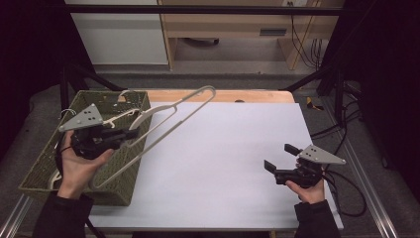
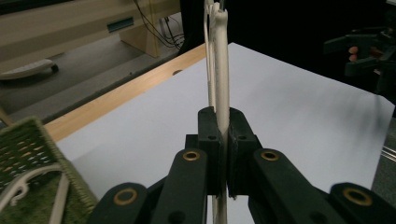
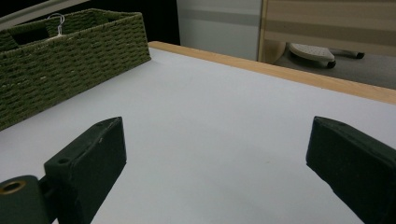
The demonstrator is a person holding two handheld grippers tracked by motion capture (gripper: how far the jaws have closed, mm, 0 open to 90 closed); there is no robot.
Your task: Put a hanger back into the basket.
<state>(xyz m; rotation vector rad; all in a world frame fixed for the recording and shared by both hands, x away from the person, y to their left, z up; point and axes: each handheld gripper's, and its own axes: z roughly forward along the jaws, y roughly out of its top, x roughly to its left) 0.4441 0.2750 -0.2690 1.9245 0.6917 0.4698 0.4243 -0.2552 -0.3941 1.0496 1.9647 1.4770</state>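
My left gripper [image 1: 132, 133] is shut on a cream clothes hanger [image 1: 171, 129], which slants up from over the green woven basket [image 1: 44, 153] toward the table's far middle. In the left gripper view the jaws [image 2: 223, 122] pinch the hanger's thin bar [image 2: 221, 70], and it runs straight up between them. Over the white table at the right, my right gripper [image 1: 280, 157] stands open with nothing between its jaws. The right gripper view has those jaws [image 3: 215, 140] spread wide above bare white surface.
The basket [image 3: 70, 60] sits at the table's left edge and holds other pale hangers [image 1: 121, 116]. A white sheet [image 1: 223, 148] covers the table, with a wooden strip [image 1: 223, 95] along the far edge. Cables lie on the floor at the right.
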